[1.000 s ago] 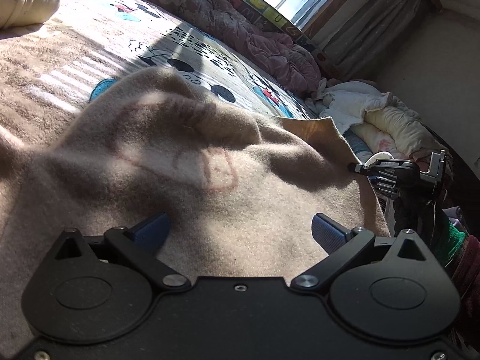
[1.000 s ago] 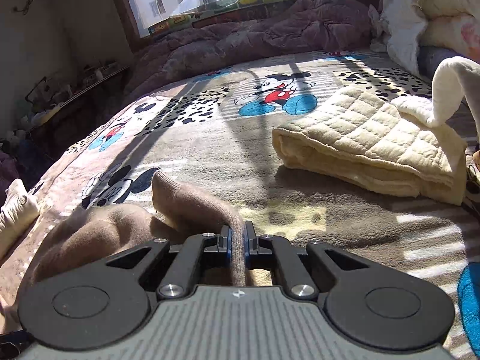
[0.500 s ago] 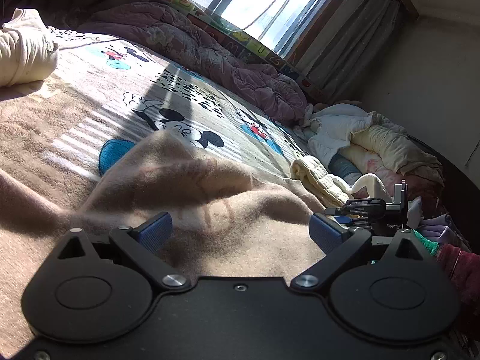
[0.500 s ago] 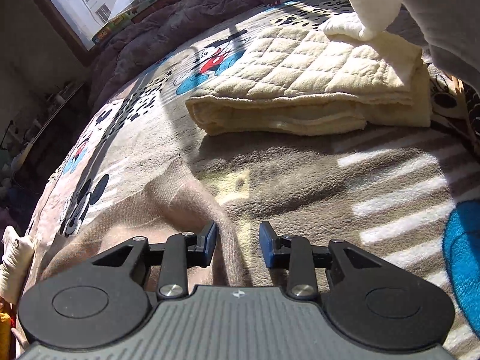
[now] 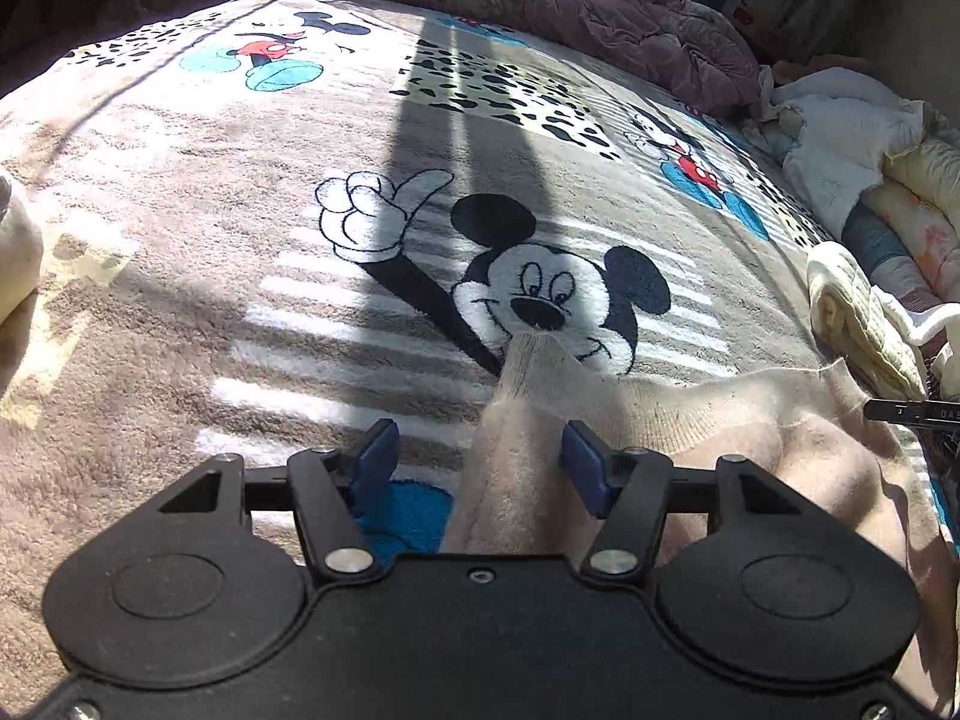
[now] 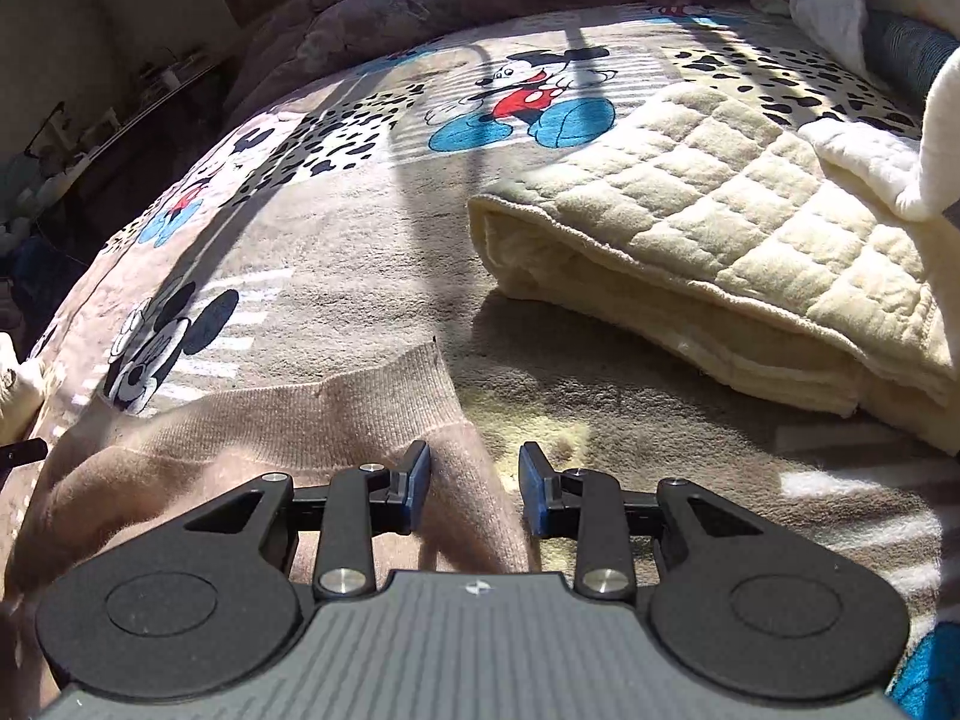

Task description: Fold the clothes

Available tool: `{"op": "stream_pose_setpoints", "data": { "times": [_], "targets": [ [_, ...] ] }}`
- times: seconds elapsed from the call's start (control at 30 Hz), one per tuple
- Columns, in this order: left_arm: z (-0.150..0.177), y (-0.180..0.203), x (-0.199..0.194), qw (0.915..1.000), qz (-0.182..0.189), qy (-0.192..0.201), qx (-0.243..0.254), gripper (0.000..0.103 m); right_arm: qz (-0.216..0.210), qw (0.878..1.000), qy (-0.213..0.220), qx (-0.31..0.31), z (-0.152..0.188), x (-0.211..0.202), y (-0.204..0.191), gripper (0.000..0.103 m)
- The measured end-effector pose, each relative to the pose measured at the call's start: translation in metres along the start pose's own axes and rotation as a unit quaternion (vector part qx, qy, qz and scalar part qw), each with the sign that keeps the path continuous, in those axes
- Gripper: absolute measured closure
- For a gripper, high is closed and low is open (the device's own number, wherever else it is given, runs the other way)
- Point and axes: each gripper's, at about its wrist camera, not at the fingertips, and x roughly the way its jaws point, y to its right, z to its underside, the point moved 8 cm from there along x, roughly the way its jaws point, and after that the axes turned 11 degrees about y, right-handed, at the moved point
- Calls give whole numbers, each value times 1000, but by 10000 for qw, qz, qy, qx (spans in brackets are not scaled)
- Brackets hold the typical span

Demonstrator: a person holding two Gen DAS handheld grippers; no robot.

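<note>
A beige knit sweater (image 5: 750,438) lies on the Mickey Mouse blanket (image 5: 240,252) covering the bed. In the left wrist view my left gripper (image 5: 480,462) is open, and a raised fold of the sweater stands between its blue pads, nearer the right one. In the right wrist view the sweater (image 6: 288,420) lies flat with its ribbed hem toward the far side. My right gripper (image 6: 474,486) is open over the sweater's right edge, holding nothing. The right gripper's tip also shows at the right edge of the left wrist view (image 5: 912,414).
A folded cream quilted blanket (image 6: 720,252) lies on the bed to the right of the sweater. A mauve comforter (image 5: 570,6) is bunched along the far side. A pile of pale clothes (image 5: 840,138) sits at the far right. A cream bundle (image 5: 18,252) lies at the left.
My right gripper has opened and let go of the sweater, which now lies flat. My left gripper has moved left to the sweater's corner and stays open.
</note>
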Motion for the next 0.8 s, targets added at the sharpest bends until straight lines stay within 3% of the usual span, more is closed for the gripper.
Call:
{"op": "stream_pose_setpoints", "data": {
  "times": [0.1,0.13,0.17,0.23,0.3,0.37,0.63,0.7,0.8],
  "targets": [
    [2,5,13,9995,265,-160,-91,50,-423,9984,-55,371,0,8,1,70],
    [2,6,15,9991,358,-184,-120,77,-563,9972,-74,494,0,10,1,69],
    [0,3,16,9987,427,-141,-229,95,-704,9956,-92,617,0,12,2,70],
    [-3,-4,16,9974,564,-56,-448,96,-984,9913,-129,862,0,17,3,90],
    [-6,-11,17,9953,700,30,-666,96,-1402,9840,-24,1101,-6,15,1,93],
    [-9,-17,17,9925,836,115,-884,96,-2242,9601,576,1568,-28,-4,2,93],
    [-22,-45,19,9749,1347,432,-1717,96,-2057,9651,436,1558,-23,28,22,93],
    [-18,-48,25,9770,1270,321,-1685,96,-2134,9619,484,1642,-17,30,26,93],
    [-17,-50,29,9751,1281,229,-1798,96,-1905,9684,362,1567,-6,35,33,93]
  ]
}}
